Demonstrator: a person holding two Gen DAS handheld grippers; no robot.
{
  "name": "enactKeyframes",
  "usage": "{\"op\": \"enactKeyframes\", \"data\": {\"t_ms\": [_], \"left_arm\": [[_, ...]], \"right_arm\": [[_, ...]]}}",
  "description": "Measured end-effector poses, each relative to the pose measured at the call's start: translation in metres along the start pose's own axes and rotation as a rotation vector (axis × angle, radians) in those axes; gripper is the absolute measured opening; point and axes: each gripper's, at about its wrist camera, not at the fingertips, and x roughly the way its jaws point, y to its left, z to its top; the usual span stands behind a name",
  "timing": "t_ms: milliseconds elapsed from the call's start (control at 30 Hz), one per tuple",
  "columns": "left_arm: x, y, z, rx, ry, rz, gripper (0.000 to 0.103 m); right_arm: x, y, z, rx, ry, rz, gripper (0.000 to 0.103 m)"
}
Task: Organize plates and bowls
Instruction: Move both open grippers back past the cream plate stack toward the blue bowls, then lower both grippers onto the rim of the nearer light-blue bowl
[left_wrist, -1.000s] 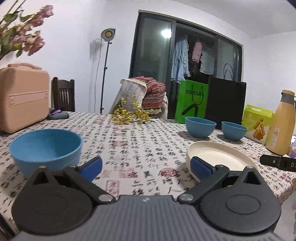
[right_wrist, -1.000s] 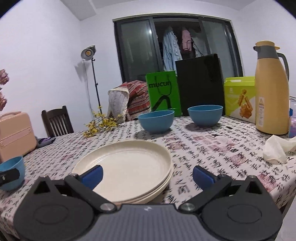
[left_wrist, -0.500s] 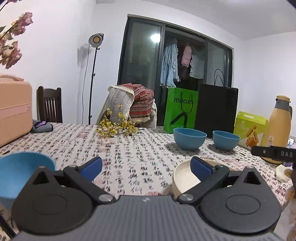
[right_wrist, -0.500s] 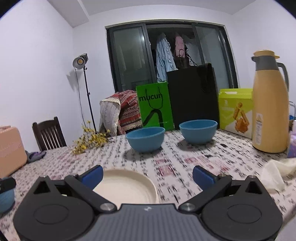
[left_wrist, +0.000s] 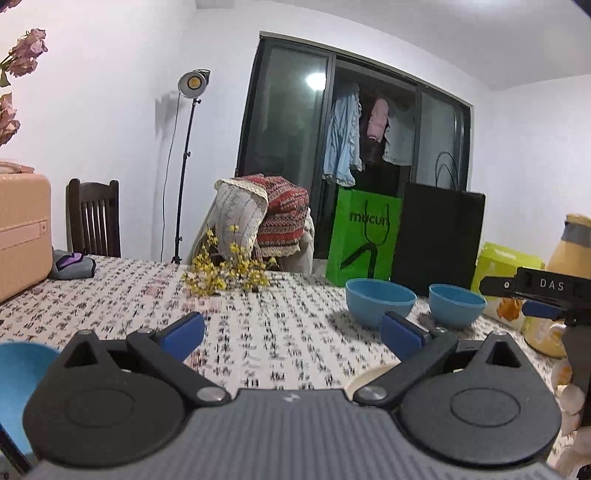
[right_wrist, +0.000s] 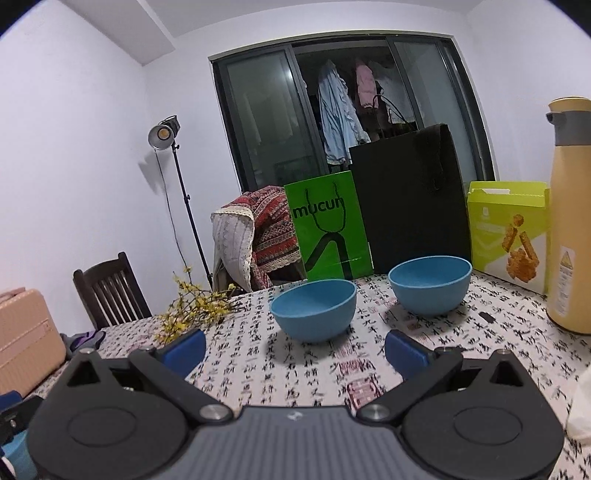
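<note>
While both hand-held tools hover low over the table's calligraphy-print cloth (right_wrist: 295, 369), the left gripper (left_wrist: 291, 332) has its blue-padded fingers (left_wrist: 183, 332) spread wide, with nothing between them and touching nothing. Just below its right finger a sliver of a cream round plate (left_wrist: 364, 378) peeks out from behind the tool body, and at the near left edge sits a blue plastic bowl (left_wrist: 18, 387), mostly cut off. The right gripper (right_wrist: 295, 345) is likewise released, its blue pads (right_wrist: 406, 354) far apart over bare cloth, gripping nothing.

Beyond the right gripper's open fingers stand two more blue bowls: a nearer bowl (right_wrist: 313, 309) straight ahead and a farther bowl (right_wrist: 430, 285) to its right, apart from each other, both upright and hollow side up. Nothing lies between the fingers and the nearer bowl. A tall yellow thermos flask with a grey collar (right_wrist: 569, 221) stands at the right, and a white crumpled cloth (right_wrist: 581, 406) shows at the near right edge. To the left lies a spray of small yellow flowers (right_wrist: 192, 310), and further left a peach hard case (right_wrist: 26, 339).

At the far edge a green paper bag (right_wrist: 328, 229), a black paper bag (right_wrist: 410, 199) and a lime-green carton (right_wrist: 508, 229) stand in a row. Behind are a dark wooden chair (right_wrist: 110, 291), a chair draped with patterned blankets (right_wrist: 258, 236), a studio lamp on a stand (right_wrist: 164, 134) and dark sliding glass doors (right_wrist: 269, 118) with clothes hanging.
</note>
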Motion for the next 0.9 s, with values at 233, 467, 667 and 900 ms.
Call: {"op": "enactKeyframes", "data": {"t_ms": [233, 467, 667, 900], "left_arm": [[0.025, -0.005, 0.024, -0.043, 0.006, 0.020, 0.103], [0.053, -0.017, 0.050, -0.072, 0.016, 0.025, 0.103], [0.078, -0.022, 0.064, -0.111, 0.051, 0.024, 0.103], [0.113, -0.033, 0.079, -0.134, 0.068, 0.022, 0.103]], "right_arm": [[0.030, -0.008, 0.027, 0.025, 0.026, 0.016, 0.103], [0.054, -0.013, 0.044, 0.033, 0.037, 0.020, 0.103], [0.069, -0.017, 0.054, 0.046, 0.052, 0.009, 0.103], [0.088, -0.022, 0.065, 0.039, 0.061, -0.015, 0.103]]}}
